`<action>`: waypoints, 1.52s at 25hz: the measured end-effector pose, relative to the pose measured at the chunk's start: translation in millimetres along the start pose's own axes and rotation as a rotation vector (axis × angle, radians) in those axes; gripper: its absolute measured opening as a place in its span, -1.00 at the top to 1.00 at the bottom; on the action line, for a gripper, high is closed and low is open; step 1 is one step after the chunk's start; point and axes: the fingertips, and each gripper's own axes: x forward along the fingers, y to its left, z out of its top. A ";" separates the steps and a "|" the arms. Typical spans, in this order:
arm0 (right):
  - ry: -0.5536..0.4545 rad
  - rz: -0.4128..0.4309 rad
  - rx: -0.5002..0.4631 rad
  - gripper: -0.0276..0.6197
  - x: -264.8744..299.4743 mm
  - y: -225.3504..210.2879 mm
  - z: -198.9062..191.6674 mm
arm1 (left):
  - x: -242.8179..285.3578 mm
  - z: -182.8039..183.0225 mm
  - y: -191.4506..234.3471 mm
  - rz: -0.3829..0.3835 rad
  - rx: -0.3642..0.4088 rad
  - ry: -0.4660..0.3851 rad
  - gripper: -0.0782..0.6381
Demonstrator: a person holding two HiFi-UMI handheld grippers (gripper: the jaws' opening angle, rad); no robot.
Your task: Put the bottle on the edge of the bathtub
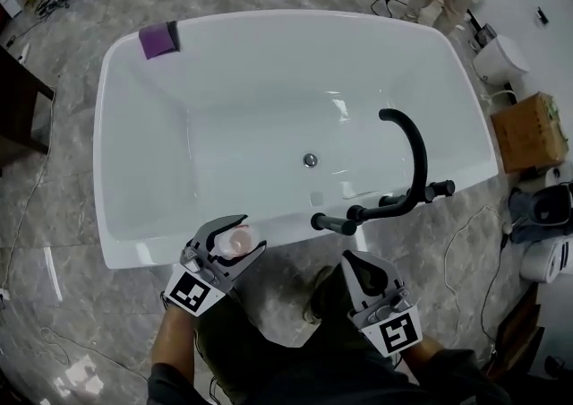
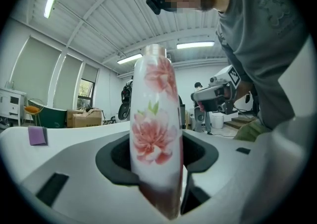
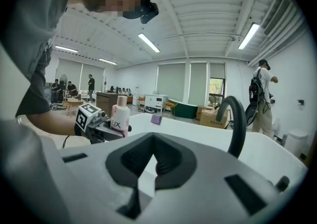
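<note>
Closest to me, my left gripper (image 1: 246,235) is clenched around a white bottle (image 2: 156,134) printed with pink flowers. The bottle stands upright between the jaws, its metal-coloured neck pointing up and its lower part sunk in the dark pads. From my head camera, the gripper and bottle sit at the near rim of the white bathtub (image 1: 143,251), towards the rim's left end. I cannot tell whether the bottle's base touches the rim.

Just to the right of that gripper, and a little nearer my body, my right gripper (image 3: 151,166) is held over the floor outside the tub. Its jaws are drawn together with nothing between them.

Beyond the right gripper, a black arched faucet (image 1: 414,157) rises from the tub's near right rim. Ahead of both grippers, a small round drain (image 1: 310,159) sits in the tub floor. Far ahead of the left gripper, a purple cloth (image 1: 159,39) lies on the far left corner of the rim.
</note>
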 end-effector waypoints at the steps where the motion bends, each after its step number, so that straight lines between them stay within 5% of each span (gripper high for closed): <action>1: 0.002 0.004 -0.002 0.91 2.7 1.6 -2.3 | -0.5 -3.8 0.4 -0.002 0.000 0.000 0.15; 18: 0.068 0.044 -0.022 0.91 20.0 16.7 -39.5 | -1.3 -41.3 -8.5 -0.032 -0.006 -0.019 0.13; 26: 0.071 0.059 -0.003 0.91 17.7 22.9 -31.9 | -15.7 -51.5 -8.3 -0.010 -0.038 0.052 -0.14; 32: 0.052 0.061 0.016 0.91 12.9 25.4 -3.0 | -59.3 -41.5 4.7 0.084 -0.195 0.115 -0.16; 38: 0.035 0.058 0.035 0.91 -2.9 9.3 48.3 | -81.5 19.3 0.8 0.176 -0.260 0.170 -0.09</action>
